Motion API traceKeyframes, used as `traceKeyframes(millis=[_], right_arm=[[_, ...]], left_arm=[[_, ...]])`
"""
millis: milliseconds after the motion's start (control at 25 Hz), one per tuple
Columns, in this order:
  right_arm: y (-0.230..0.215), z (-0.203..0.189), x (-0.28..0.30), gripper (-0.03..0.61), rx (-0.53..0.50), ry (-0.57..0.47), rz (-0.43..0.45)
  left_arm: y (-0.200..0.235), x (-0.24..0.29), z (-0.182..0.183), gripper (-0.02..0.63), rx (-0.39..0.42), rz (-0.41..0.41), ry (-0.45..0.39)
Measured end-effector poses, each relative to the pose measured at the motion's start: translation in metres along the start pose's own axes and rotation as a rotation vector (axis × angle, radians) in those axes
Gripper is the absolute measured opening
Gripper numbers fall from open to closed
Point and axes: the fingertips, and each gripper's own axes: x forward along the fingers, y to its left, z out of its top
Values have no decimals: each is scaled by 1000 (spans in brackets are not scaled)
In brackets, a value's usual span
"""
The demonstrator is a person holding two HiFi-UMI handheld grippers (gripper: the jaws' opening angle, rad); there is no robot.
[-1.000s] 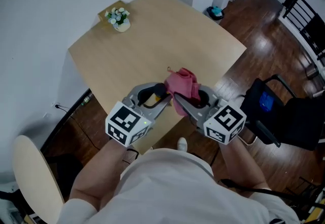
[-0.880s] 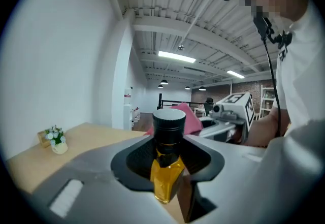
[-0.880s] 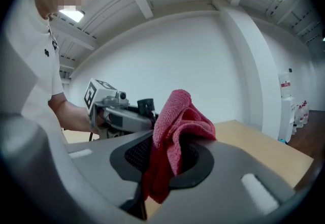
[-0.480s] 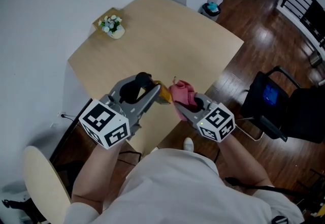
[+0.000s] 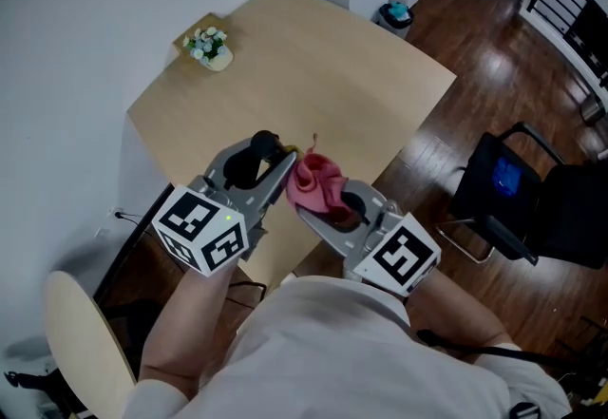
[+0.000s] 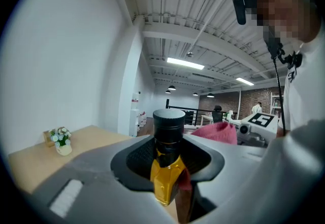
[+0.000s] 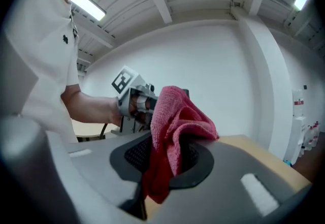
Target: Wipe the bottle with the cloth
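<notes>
The bottle (image 6: 168,167), amber with a black cap (image 5: 264,140), stands upright between the jaws of my left gripper (image 5: 283,166), which is shut on it above the table's near edge. The pink cloth (image 5: 316,185) is bunched in my right gripper (image 5: 318,208), which is shut on it. In the head view the cloth presses against the bottle's right side and hides its amber body. Beside the bottle in the left gripper view, the cloth (image 6: 219,132) rises just to its right. My right gripper view has the cloth (image 7: 175,131) filling the jaws, with the left gripper (image 7: 133,100) behind it.
The light wooden table (image 5: 313,56) carries a small flower pot (image 5: 209,45) at its far left corner. A black chair (image 5: 518,194) stands on the dark wood floor to the right. A round beige seat (image 5: 76,351) is at the lower left. A bin (image 5: 394,18) sits beyond the table.
My right gripper has brought the cloth leftward onto the bottle, covering the amber body that showed half a second ago. The left gripper has held nearly still since then.
</notes>
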Motion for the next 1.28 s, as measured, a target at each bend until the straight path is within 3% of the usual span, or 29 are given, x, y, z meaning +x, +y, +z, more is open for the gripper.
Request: traceKeyframes(millis=[400, 560, 800, 920, 1080, 1280], right_arm=[[-16, -122, 7, 76, 221, 167, -36], [-33, -89, -15, 76, 226, 92, -85], [-30, 17, -17, 76, 47, -74, -57], [-22, 41, -9, 75, 21, -106, -33], [-22, 12, 2, 76, 59, -53, -53], [-24, -73, 3, 75, 205, 79, -62]], left_arm=[[-6, -17, 23, 152, 3, 0, -53], [-5, -23, 26, 152, 29, -5, -47], [-11, -25, 7, 152, 35, -33, 2], [-16, -26, 3, 152, 19, -54, -2], [-17, -32, 9, 152, 8, -69, -29], [-23, -40, 19, 152, 2, -85, -60]])
